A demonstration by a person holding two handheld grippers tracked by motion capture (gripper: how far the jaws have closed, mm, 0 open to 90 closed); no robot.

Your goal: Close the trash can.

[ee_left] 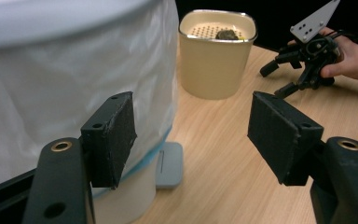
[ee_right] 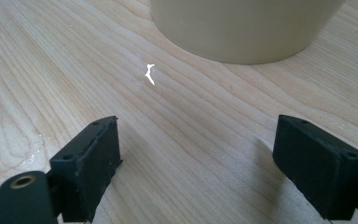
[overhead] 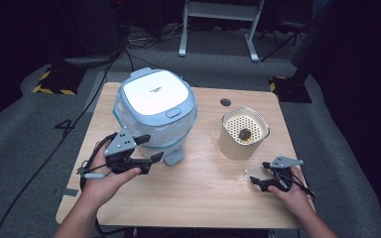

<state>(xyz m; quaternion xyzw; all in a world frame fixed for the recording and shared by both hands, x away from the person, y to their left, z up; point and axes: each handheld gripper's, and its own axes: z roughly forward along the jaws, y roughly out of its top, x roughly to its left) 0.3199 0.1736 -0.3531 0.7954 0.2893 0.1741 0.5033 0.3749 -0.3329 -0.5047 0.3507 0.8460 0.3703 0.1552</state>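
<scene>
The left tongs [overhead: 146, 148] stand apart and empty just beside the front of the lidded bin [overhead: 156, 106], which stands at the back left of the tabletop [overhead: 203, 188]; a white liner bag [ee_left: 74, 93] wraps its wall, and the grey pedal [ee_left: 169, 164] lies just right of the near jaw. The cream perforated basket [overhead: 244, 133] stands well apart to the right. The right tongs [overhead: 261, 172], also apart and empty, sit just in front of it. The dark lump [overhead: 245, 133] inside is too small to identify.
</scene>
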